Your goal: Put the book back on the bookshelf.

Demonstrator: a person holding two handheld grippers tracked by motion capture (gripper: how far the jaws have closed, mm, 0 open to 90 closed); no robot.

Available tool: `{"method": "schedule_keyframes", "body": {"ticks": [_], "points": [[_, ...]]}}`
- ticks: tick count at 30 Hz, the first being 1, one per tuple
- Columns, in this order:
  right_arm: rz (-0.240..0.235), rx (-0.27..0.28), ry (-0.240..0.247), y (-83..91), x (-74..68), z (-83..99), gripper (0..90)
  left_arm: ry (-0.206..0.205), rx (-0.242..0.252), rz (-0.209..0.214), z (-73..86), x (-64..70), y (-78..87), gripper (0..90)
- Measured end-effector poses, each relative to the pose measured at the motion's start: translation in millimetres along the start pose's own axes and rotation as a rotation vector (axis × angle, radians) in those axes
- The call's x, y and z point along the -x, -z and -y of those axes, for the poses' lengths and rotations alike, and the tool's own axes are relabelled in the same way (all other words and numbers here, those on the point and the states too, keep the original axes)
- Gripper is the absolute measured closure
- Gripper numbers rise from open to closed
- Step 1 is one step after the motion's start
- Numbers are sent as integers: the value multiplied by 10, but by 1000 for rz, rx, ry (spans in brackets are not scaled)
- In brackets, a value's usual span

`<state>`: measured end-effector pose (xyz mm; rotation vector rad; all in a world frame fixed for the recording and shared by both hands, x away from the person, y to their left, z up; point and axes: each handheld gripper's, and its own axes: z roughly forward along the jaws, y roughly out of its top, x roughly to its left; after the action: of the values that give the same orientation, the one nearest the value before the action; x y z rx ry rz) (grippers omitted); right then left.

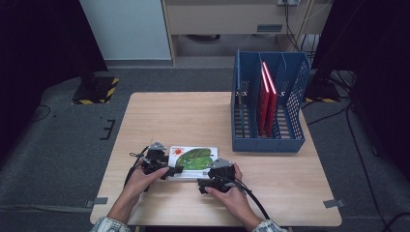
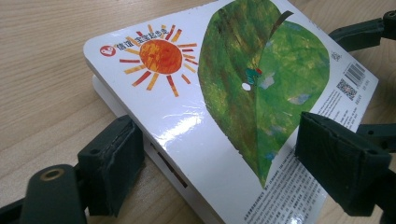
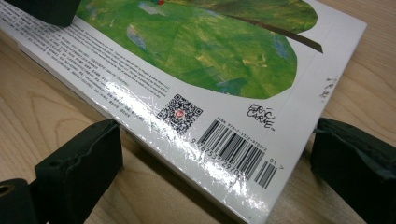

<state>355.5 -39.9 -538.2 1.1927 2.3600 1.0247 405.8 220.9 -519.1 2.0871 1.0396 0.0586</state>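
A: So we've got this board book [image 1: 193,159] lying flat near the front edge of the table, back cover up.

B: Yep, we see a glossy white cover with an orange sun, a big green leaf, plus QR code and barcode at one corner. Closed, thick pages.

Hand-held gripper [image 3: 219,163] jaws straddle book [image 3: 210,70] corner.

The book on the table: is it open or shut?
Shut. The book lies flat on the table, back cover up, its pages stacked beneath the cover.
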Motion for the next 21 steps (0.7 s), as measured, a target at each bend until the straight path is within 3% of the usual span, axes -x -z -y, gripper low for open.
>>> {"method": "schedule_keyframes", "body": {"ticks": [3,15,21], "points": [[-2,1,-2,1,0,0,27,20,22,36,-7,11,12,203],[-40,-6,16,92,41,12,38,7,10,23,-12,3,-11,200],[-52,56,20,258,174,-70,61,5,11,24,-10,2,-13,200]]}}
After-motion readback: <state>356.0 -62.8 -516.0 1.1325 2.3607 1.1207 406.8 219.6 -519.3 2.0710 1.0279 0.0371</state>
